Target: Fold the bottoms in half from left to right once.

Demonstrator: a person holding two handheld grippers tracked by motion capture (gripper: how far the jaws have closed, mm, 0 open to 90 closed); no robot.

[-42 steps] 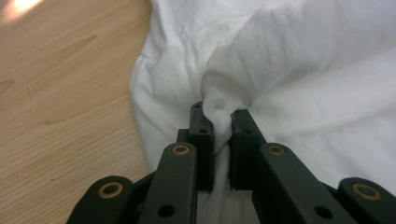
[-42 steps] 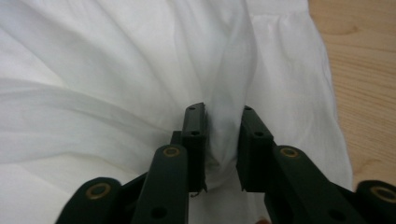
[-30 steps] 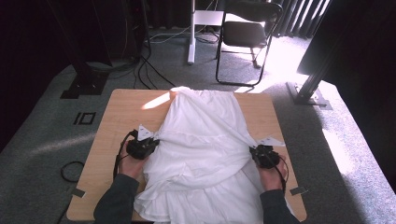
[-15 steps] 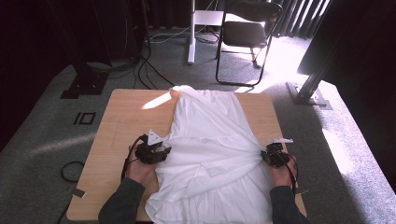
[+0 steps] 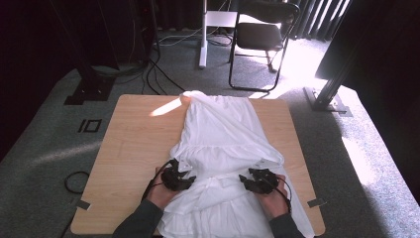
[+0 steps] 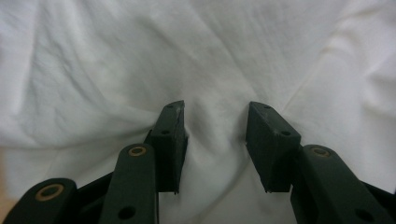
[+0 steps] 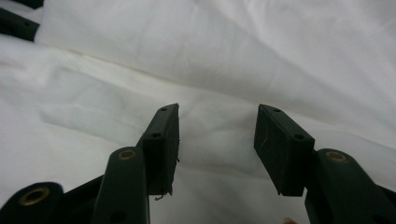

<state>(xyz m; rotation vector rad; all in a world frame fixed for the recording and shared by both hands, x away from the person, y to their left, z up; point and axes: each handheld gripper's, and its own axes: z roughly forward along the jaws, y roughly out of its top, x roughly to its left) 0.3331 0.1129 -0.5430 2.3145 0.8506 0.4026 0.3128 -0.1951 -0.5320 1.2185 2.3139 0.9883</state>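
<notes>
Left gripper [image 5: 184, 179]: jaws apart, resting on the white garment [image 5: 223, 148] at its near left side; in the left gripper view [image 6: 215, 128] a soft ridge of cloth bulges up between the jaws, touching the inner face of the left one. Not clamped.
Right gripper [image 5: 251, 181]: jaws apart, on the garment's near right side; in the right gripper view [image 7: 217, 135] the cloth lies flat under the gap, nothing pinched.
Spacing: both grippers point toward each other across the garment's gathered waist band, near but not touching.
Hands: left hand [image 5: 161, 193] and right hand [image 5: 272, 198] come in from the bottom edge, dark sleeves behind them.
Garment position: spread lengthwise down the middle of the table [image 5: 133, 148], narrow end at the far edge, wide ruffled end hanging over the near edge. Side flaps folded inward over the middle.
Cloth detail: creases radiate from the left gripper's jaws [image 6: 116, 70]; a long fold runs diagonally in the right gripper view [image 7: 233, 56].
Table: light wood, sun patch [image 5: 166, 106] at the far left of the garment.
Surroundings: grey carpet [image 5: 44, 148], folding chair [image 5: 260, 39] beyond the table, cables [image 5: 158, 69] on the floor at the far left.
</notes>
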